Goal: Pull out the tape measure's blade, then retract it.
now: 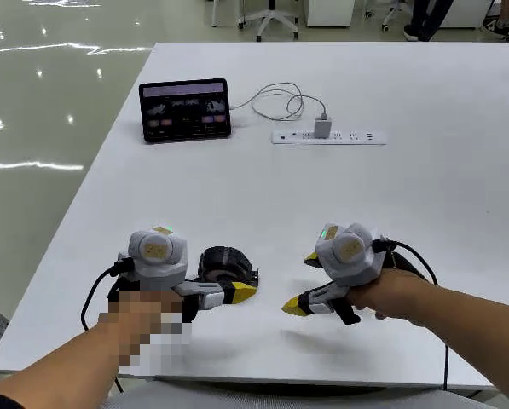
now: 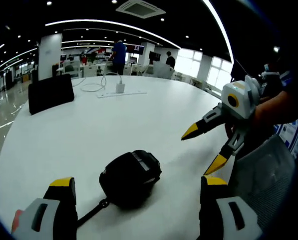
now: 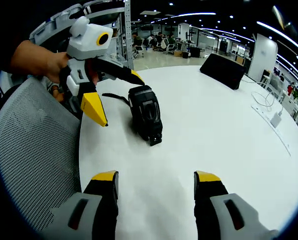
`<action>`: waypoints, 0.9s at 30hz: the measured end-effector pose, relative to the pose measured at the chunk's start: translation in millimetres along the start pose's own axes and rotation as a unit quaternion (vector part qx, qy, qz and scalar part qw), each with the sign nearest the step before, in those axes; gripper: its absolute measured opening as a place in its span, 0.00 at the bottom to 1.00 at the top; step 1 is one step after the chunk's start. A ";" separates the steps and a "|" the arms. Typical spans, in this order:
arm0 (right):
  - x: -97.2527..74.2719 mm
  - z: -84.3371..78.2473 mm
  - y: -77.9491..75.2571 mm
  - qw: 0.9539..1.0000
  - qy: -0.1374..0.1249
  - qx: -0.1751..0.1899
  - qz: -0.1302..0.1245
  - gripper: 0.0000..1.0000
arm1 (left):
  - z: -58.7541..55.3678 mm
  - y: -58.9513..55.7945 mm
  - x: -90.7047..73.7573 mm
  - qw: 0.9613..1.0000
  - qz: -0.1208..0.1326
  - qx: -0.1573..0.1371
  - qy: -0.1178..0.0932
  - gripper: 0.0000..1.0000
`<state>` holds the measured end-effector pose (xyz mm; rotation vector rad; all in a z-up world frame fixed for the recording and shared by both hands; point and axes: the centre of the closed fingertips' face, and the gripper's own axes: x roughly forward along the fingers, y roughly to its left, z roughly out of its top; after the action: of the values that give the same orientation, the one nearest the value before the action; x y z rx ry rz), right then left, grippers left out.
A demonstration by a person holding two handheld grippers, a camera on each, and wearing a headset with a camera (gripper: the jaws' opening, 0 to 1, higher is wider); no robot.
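Glossy floor [image 1: 32,128] lies off the worktop's [image 1: 382,204] left edge. Left hand-held gripper [image 2: 138,181] sits low over the near edge, twd the near-left corner, jaws spread wide apart and clamped on nothing. A black cable [image 1: 96,290] loops from its rear, by the near-left corner. Tablet [image 1: 186,109] stands propped nr the far-left corner, screen lit, facing the near edge.

Tape measure [image 1: 224,264], black case, lies on the worktop close to the near edge, left of centre. It is btwn the left hand-held gripper's yellow-tipped jaws, w/ a gap on each side in the left gripper view. Its black strap [image 2: 91,212] trails back twd that gripper. Blade not yet pulled out.

White cable [image 1: 275,100] curls from the tablet to a white charger [image 1: 322,128]. Charger is plugged into a white power strip [image 1: 329,136], which lies flat nr the far edge, approx mid-width.

Right hand-held gripper [image 1: 302,281] is held in a hand [image 1: 390,294] above the near edge, right of the tape measure and apart from it. Its tips point twd the tape measure, jaws apart, nothing btwn them. Its black cable [image 1: 420,264] runs back along the forearm.

Grey mesh chair back [image 3: 34,150] stands at the near edge, seen in the right gripper view
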<state>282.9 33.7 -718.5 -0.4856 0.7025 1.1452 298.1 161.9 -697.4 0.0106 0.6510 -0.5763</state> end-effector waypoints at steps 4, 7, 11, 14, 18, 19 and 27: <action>-11.8 -11.4 -6.6 1.000 -0.006 0.016 -0.012 0.59 | -5.6 -5.2 -5.1 1.000 -0.015 0.010 0.011 1.00; -20.3 -17.6 -11.0 0.999 -0.009 0.024 -0.022 0.60 | -7.3 -5.4 -8.2 1.000 -0.020 0.021 0.012 1.00; -31.2 -24.5 -14.8 0.999 -0.013 0.042 -0.030 0.61 | -5.8 -7.9 -12.7 0.999 -0.029 0.021 0.011 1.00; -39.6 -28.8 -17.9 0.998 -0.017 0.051 -0.039 0.62 | -9.5 -5.4 -15.0 0.999 -0.029 0.021 0.017 1.00; -53.4 -36.5 -22.9 0.996 -0.026 0.063 -0.052 0.64 | -10.2 -0.1 -20.4 1.000 -0.024 0.016 0.012 1.00; -56.0 -38.4 -24.3 0.996 -0.027 0.068 -0.055 0.65 | -10.2 -0.6 -22.0 1.000 -0.023 0.015 0.012 1.00; -82.8 -60.6 -34.9 0.991 -0.045 0.104 -0.077 0.70 | -14.0 -0.7 -29.2 1.000 -0.022 0.016 0.007 1.00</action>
<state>280.4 -73.2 -700.9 -0.3036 0.6852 0.9323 270.9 178.6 -691.7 0.0293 0.6565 -0.6293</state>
